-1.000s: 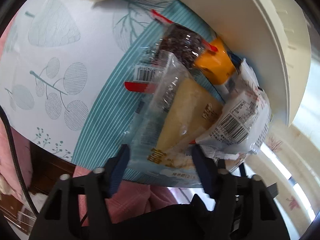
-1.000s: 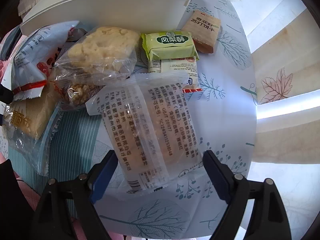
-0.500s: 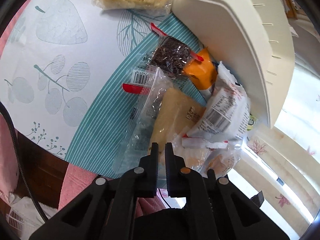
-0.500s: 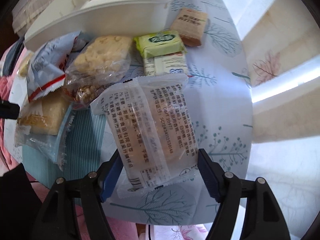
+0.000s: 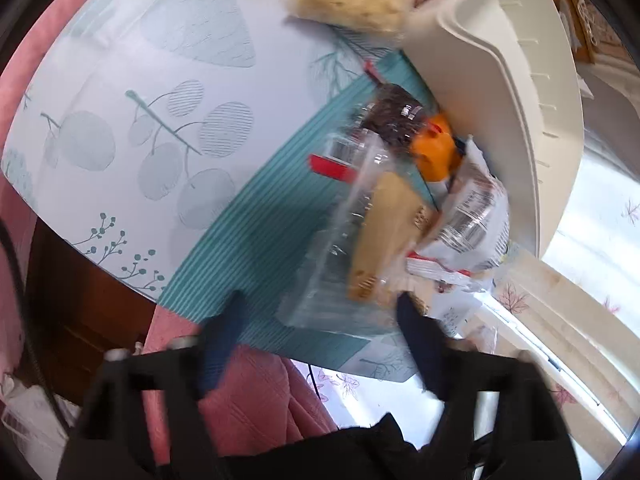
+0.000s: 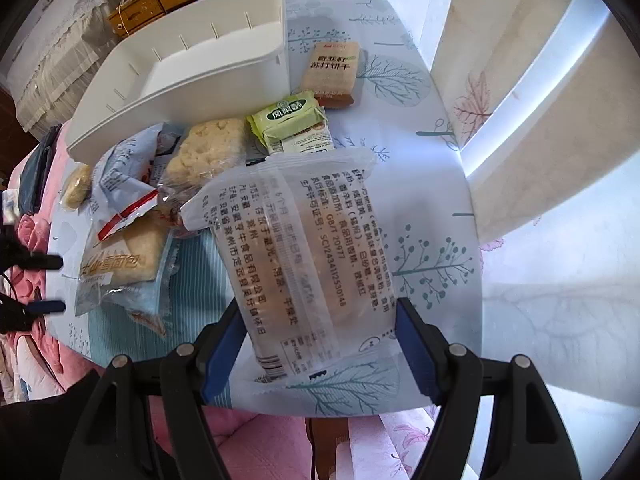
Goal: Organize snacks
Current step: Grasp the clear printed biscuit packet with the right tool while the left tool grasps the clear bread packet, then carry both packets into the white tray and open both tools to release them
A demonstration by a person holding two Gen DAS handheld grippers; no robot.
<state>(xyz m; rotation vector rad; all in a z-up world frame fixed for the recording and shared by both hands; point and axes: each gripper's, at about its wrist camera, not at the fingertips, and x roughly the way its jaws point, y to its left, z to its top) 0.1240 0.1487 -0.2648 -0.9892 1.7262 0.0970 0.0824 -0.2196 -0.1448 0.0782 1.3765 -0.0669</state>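
Between your right fingers: right gripper clamped on the clear printed snack pack; both blue pads press its long edges, and the pack runs forward from the claw, lifted over the table.
Right claw, change: half a second back the fingers only bracketed the pack with gaps at the sides; now they touch it, and the view sits higher over the table.
Left claw: left gripper spread wide, holding nothing; the picture is motion-blurred.
Left claw, change: half a second back your fingers were together at the near edge of the bread pack; now they are apart, and that pack's near edge lies just ahead, between the two tips, on the teal stripe of the cloth.
Beyond the bread pack, left view: white barcode pouch to its right, leaning toward the bin; orange packet and dark seeded bar farther on, close to the bin wall.
Beyond the held pack, right view: pale crumbly cake in clear wrap, green packet on a white one, brown cracker packet beside the bin's corner.
Bin: white, slotted inner walls, no snack seen inside from the right view.
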